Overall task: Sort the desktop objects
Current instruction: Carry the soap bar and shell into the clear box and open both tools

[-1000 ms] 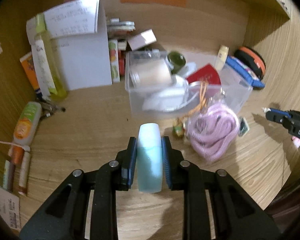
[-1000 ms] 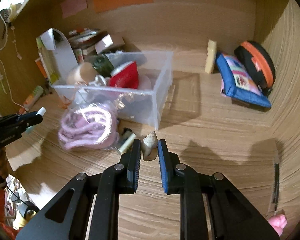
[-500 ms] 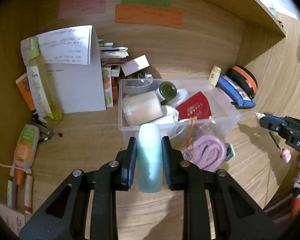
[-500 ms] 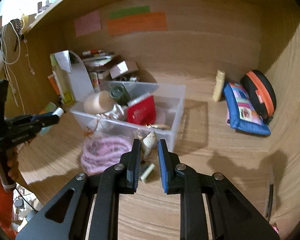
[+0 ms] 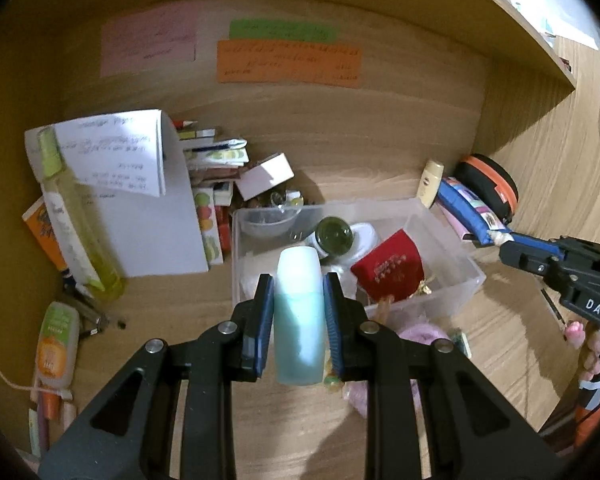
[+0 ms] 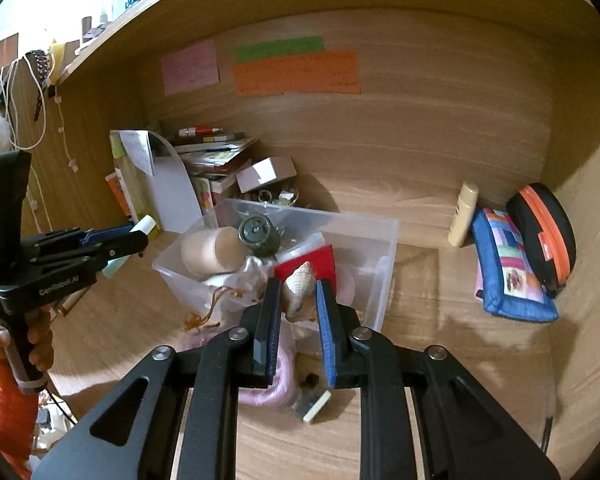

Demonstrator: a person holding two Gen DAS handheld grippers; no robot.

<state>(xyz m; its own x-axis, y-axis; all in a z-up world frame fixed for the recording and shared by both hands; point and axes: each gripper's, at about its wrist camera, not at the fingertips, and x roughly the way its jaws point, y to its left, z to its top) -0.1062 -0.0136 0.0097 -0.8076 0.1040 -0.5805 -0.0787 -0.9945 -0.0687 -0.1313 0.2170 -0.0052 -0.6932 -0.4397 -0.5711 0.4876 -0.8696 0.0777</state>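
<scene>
Bottle [image 5: 299,316], rigid and probably slick, sat pinched across its middle in the left tongs [image 5: 299,320], now above the bin [image 5: 440,216] rather than the desk [image 5: 172,312]. Shell [image 6: 297,288], light and brittle, stayed pinched in the right tongs [image 6: 298,320], likewise raised toward the bin.

Your left wrist camera looks forward and down along its tongs [image 5: 298,312] at the clear plastic bin [image 5: 452,256] close ahead. Your right wrist camera peers down its own tongs [image 6: 298,300] from the bin's other side. Both views share the bin [image 6: 380,240], the orange note [image 5: 288,62] [image 6: 296,74] and each other's tool.
</scene>
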